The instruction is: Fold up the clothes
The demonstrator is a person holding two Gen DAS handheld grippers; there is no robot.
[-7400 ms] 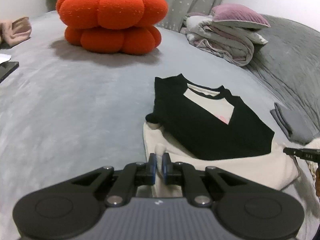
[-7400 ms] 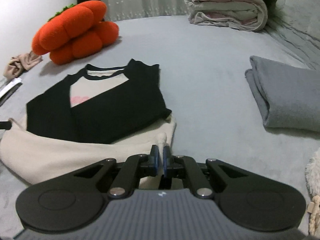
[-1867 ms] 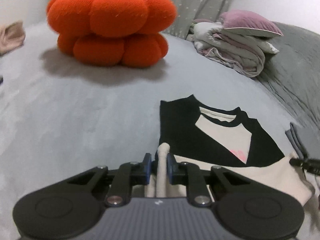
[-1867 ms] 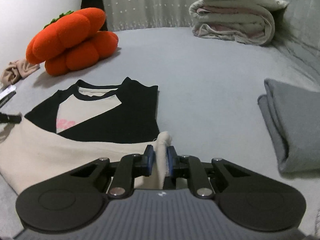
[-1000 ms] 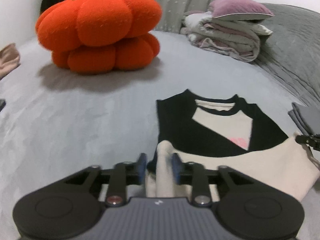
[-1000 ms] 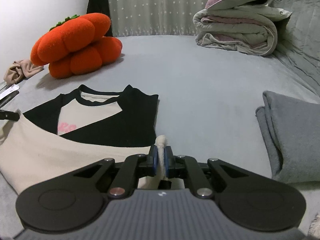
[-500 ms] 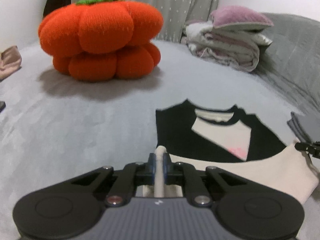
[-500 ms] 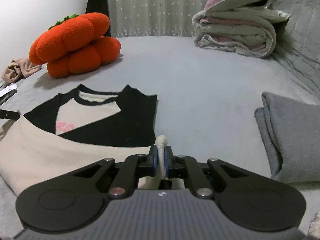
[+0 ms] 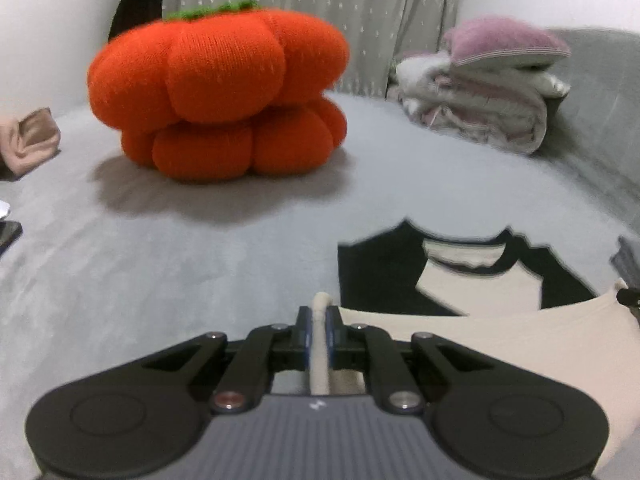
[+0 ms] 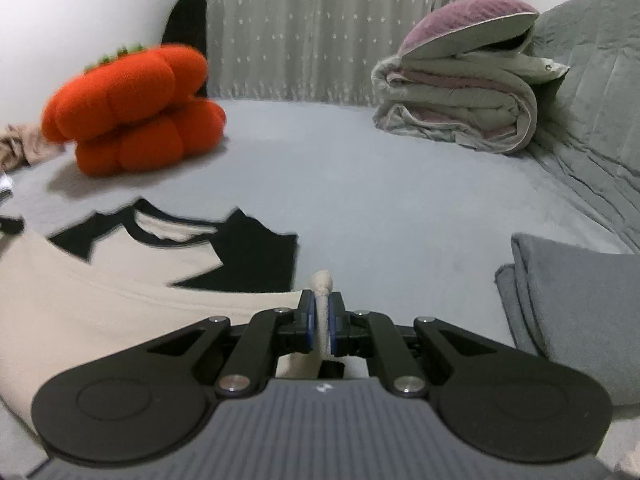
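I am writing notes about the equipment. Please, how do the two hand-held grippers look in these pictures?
Both look alike. The left gripper and right gripper each have a ribbed dark grey body bearing a small white logo, two round black lobes at the sides, black linkage arms with silver screws, and blue pads on the jaws. No cable, hand or sleeve shows.

Home bedroom; bed (image 10: 380, 184), folded quilts (image 10: 460, 112), curtain (image 10: 300, 28).

Shirt (image 10: 80, 304): soft matt cream cloth, black sleeves. Pumpkin cushion (image 9: 218, 92): coarse orange knit. Bed (image 9: 140, 264): grey velvety cover. Left gripper (image 9: 319, 326): matt black plastic.
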